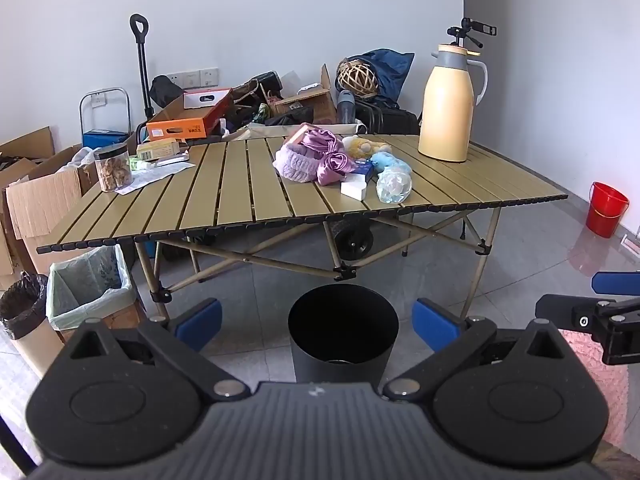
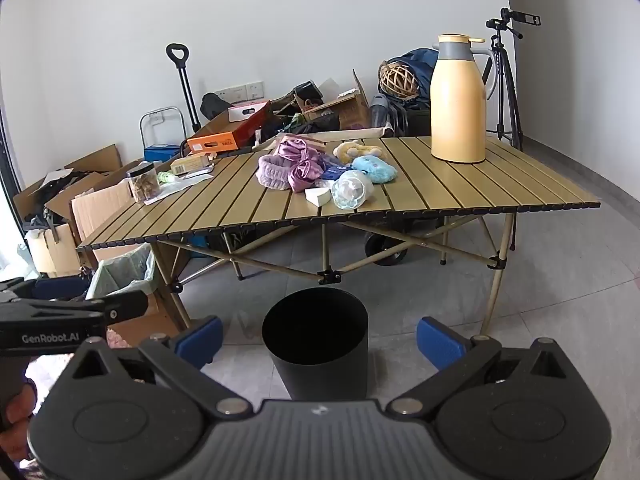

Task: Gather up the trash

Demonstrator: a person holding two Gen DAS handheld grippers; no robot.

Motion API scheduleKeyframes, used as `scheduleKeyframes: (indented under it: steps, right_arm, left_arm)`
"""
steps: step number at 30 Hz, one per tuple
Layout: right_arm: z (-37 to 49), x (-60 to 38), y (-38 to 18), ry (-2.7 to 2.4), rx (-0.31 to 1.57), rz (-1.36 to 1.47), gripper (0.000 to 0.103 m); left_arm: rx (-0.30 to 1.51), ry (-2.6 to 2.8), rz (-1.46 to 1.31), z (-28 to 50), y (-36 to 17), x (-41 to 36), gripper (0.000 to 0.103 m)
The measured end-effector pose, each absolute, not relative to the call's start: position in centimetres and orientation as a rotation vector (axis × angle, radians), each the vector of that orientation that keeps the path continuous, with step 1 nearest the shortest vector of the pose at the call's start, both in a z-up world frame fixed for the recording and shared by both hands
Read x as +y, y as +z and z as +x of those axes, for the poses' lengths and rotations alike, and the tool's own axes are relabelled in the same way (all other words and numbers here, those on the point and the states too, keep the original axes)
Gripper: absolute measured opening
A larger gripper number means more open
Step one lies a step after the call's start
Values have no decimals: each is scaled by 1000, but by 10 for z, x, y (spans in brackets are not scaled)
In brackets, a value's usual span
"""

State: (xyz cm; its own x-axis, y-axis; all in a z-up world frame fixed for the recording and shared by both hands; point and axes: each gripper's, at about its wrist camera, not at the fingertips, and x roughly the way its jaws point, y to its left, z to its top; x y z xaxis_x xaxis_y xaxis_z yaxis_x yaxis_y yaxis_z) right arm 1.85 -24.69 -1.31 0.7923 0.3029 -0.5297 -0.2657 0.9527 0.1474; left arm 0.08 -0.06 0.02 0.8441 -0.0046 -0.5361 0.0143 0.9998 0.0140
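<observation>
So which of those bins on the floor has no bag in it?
The black round bin standing in front of the table, nearest both tools. The two bins at the left differ: one has a pale green liner, the other a black bag.

A bin (image 1: 343, 332) stands on the floor before the table (image 1: 248, 184). On the table, a jar (image 1: 113, 168) sits left, a heap of soft things (image 1: 320, 156) mid-table, a jug (image 1: 450, 104) far right. Boxes (image 1: 36, 200) lie left, clutter behind.

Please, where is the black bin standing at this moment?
The black bin stands on the floor before the folding table's front edge, low and central in both wrist views, framed by each open gripper's fingers.
</observation>
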Motion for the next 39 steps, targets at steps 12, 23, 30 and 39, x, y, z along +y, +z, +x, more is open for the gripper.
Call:
scheduleKeyframes:
  steps: [12,23,30,39]
  right_arm:
    - [19,-245,-13,305,585,65,103]
    - [18,-245,-14,304,583,63,103]
    - [18,-245,-14,304,582,63,103]
    - [18,-245,-13,306,581,66,103]
  left_arm:
    - [552,-12,21,0,2,-4,103]
    - [550,-15,20,-1,2,-2,103]
    - [549,-14,20,-1,2,-2,103]
    - [546,-12,24,-1,2,-1,103]
